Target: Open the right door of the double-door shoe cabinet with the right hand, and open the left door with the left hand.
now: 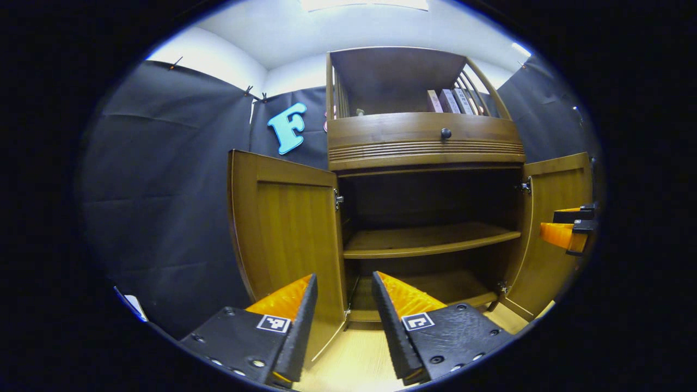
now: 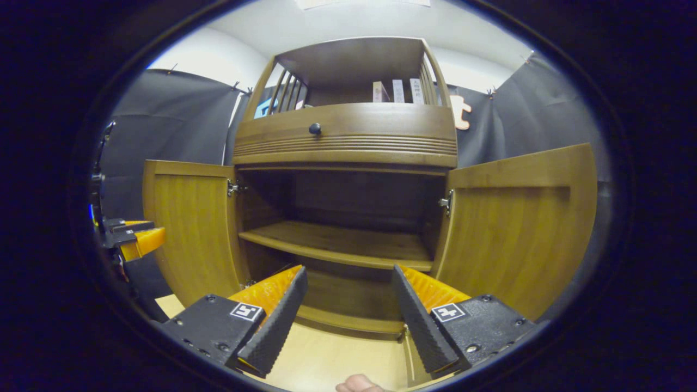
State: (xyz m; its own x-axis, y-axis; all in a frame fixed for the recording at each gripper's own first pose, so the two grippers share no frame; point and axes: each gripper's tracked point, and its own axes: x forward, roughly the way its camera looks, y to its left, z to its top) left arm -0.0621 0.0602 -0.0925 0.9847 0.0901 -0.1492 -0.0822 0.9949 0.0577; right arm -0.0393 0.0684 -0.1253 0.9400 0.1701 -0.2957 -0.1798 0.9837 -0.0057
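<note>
While both hand-held grippers (left [image 1: 344, 305], right [image 2: 348, 305]) are hanging apart and empty, left door [image 1: 286, 228] and right door [image 2: 517, 228] are standing open, risking swinging back if bumped.

1. This is a staged recording booth dressed up as a bit of a home, not a lived-in room.
2. Black cloth [image 1: 163, 179] hangs as the wall on both sides, pinned up with small clips along its top edge, and plain white wall [image 1: 218, 60] shows above it.
3. A wooden shoe cabinet [image 2: 348, 141] stands against the cloth, its two doors swung wide on an inner shelf [image 2: 337, 242] with nothing on it.
4. Its railed top compartment holds a few upright books [image 2: 397, 91], a homely touch.
5. The floor [image 2: 326, 359] is pale wood-look board.
6. A flat ceiling light panel [image 1: 365, 4] glows overhead.
</note>
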